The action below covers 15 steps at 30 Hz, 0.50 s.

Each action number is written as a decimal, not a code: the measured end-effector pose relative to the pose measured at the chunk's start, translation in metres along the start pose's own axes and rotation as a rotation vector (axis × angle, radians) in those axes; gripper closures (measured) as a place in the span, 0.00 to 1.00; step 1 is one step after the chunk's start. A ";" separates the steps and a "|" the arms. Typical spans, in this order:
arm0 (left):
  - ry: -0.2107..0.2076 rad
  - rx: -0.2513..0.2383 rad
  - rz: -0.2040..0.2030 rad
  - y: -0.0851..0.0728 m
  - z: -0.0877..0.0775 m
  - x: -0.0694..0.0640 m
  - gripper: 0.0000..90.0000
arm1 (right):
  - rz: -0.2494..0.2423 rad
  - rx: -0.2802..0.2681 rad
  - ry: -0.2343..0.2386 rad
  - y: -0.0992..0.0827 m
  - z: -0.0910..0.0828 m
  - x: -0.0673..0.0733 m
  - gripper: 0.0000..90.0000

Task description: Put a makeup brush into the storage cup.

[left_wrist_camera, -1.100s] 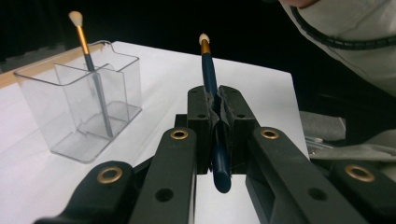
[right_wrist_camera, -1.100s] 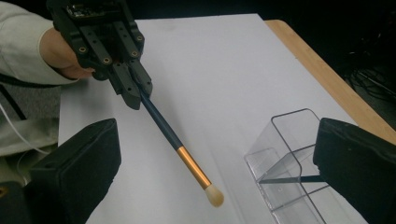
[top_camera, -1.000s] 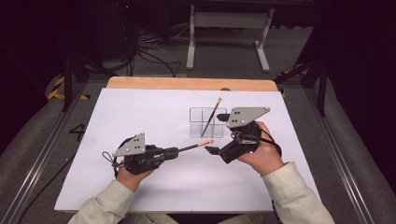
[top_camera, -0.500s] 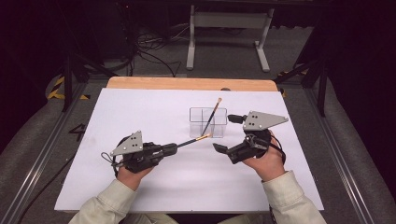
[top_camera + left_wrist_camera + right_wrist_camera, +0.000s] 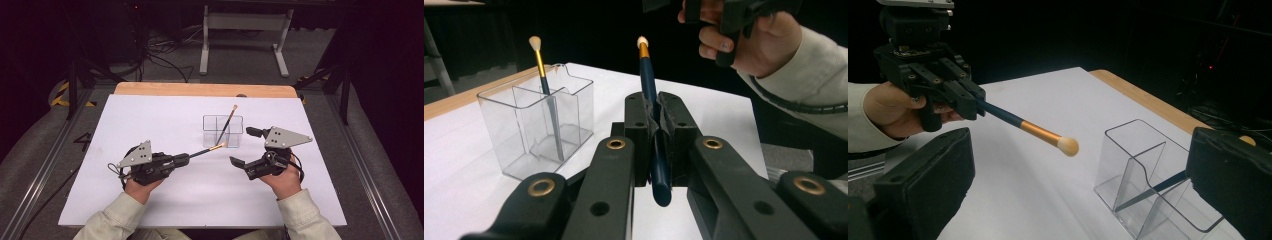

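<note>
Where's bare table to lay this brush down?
Bare white table lies left of the clear organizer, and along the near edge between both hands. It is crowded by the organizer, where the held brush tip and right gripper converge.

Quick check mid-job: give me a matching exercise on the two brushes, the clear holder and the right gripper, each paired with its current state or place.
Things:
1. brush with the dark blue handle
2. second brush
3. clear holder
4. right gripper

States or places:
A. open, with nothing between its jaws
B. stands on the white table top, split into compartments
C. clamped in the left gripper, tip pointing toward the holder
D. leans inside a compartment, bristles up

Pairs: 1-C, 2-D, 3-B, 4-A
</note>
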State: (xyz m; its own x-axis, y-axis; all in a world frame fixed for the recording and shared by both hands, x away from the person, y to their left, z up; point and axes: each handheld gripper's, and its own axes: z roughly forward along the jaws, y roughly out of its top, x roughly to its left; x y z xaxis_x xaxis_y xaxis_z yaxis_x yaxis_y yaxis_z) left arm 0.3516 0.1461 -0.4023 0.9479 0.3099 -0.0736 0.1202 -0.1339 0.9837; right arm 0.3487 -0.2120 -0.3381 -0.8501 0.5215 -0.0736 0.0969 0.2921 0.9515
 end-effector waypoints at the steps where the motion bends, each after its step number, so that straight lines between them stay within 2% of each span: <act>1: -0.001 -0.003 0.003 0.000 0.000 0.000 0.93 | 0.003 0.000 0.004 -0.002 0.001 0.000 0.00; 15: -0.022 -0.025 -0.005 0.000 0.000 0.000 0.93 | 0.054 0.008 0.063 -0.026 0.026 0.003 0.00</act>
State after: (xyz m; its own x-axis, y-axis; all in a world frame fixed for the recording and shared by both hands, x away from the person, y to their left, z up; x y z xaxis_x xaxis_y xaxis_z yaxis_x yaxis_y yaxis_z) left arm 0.3516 0.1458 -0.4020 0.9535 0.2898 -0.0823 0.1182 -0.1087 0.9870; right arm 0.3574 -0.1968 -0.3708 -0.8744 0.4852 -0.0031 0.1473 0.2717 0.9511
